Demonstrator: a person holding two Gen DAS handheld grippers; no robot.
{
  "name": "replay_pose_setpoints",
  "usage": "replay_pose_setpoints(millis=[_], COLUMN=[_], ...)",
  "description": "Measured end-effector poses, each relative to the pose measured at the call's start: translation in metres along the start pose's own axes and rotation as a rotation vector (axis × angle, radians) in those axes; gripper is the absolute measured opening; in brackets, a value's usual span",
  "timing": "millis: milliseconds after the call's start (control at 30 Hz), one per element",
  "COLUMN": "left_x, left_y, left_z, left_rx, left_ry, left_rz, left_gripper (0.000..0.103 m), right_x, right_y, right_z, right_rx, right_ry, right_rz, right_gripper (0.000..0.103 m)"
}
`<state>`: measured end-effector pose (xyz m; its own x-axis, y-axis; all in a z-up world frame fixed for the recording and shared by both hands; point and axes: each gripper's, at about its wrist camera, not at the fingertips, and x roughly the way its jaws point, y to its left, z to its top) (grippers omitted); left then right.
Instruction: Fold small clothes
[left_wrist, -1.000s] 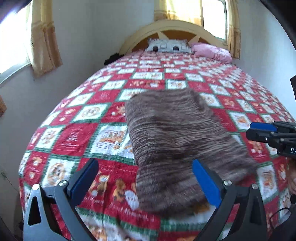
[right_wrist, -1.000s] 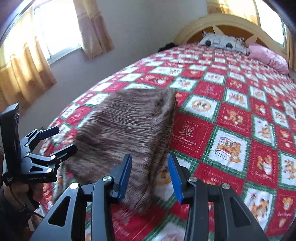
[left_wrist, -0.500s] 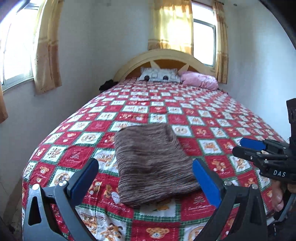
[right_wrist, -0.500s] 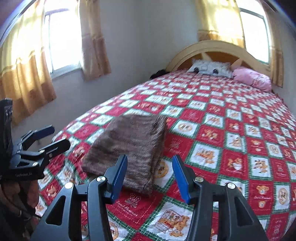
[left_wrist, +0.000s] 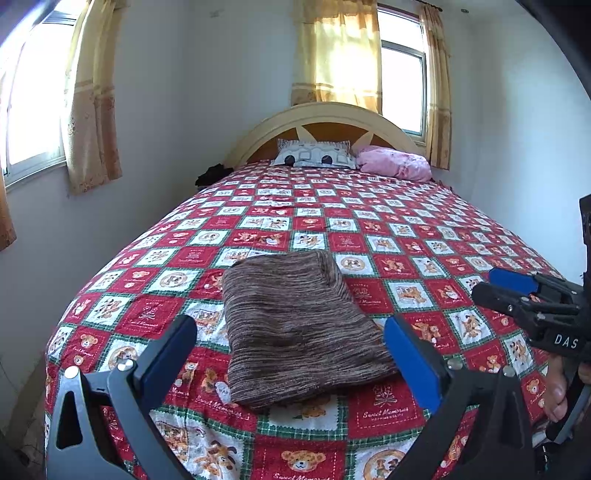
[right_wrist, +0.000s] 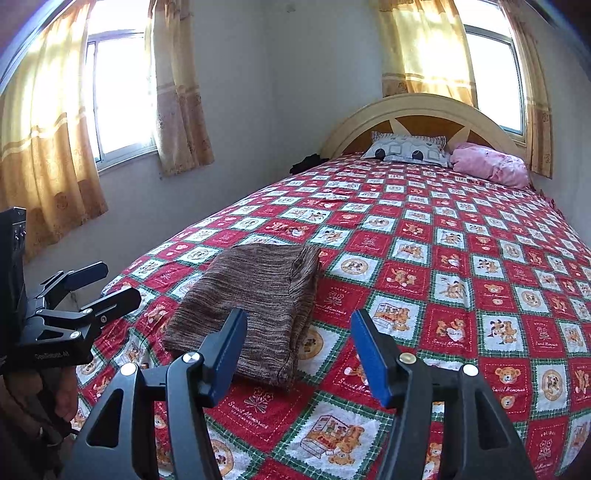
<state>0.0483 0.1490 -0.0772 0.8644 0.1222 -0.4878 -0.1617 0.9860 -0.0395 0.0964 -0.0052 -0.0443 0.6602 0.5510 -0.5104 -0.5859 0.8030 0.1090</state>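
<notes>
While both grippers hover apart, one folded brown garment (left_wrist: 295, 325) lies on the quilt (left_wrist: 406, 229) beyond the fingers; left gripper (left_wrist: 288, 354) spread wide, empty; right gripper (right_wrist: 299, 350) just opening, empty; two pillows (left_wrist: 314, 155) far ahead.

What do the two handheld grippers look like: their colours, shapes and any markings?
Both are alike. The left gripper has two black angular fingers with triangular cut-outs, silver screws and flat blue pads. The right gripper is built the same; seen from the left wrist view, its body bears white letters "DAS". The left gripper's body also carries small white lettering, too blurred to read.
</notes>
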Motion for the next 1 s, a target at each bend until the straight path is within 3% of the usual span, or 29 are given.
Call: replay_pose_setpoints(millis=[333,900,1000], left_x=[-0.004,-0.033,-0.034], left_y=[-0.002,-0.003,-0.001], left_z=[0.001,0.019,0.019], left_rx=[0.004,0.022,0.004], left_ry=[-0.007,-0.121,-0.134], left_rz=[0.008,0.061,0.038], left_gripper=[0.103,0.103,0.103], right_x=[-0.026,-0.046,-0.048], right_y=[-0.005,-0.006,-0.006], right_z=[0.004,0.006,0.006], right_rx=[0.014,0.008,0.005], right_ry=[-0.093,-0.173,-0.182], right_rz=[-0.027,-0.046,-0.045], right_gripper=[0.060,0.060,0.060])
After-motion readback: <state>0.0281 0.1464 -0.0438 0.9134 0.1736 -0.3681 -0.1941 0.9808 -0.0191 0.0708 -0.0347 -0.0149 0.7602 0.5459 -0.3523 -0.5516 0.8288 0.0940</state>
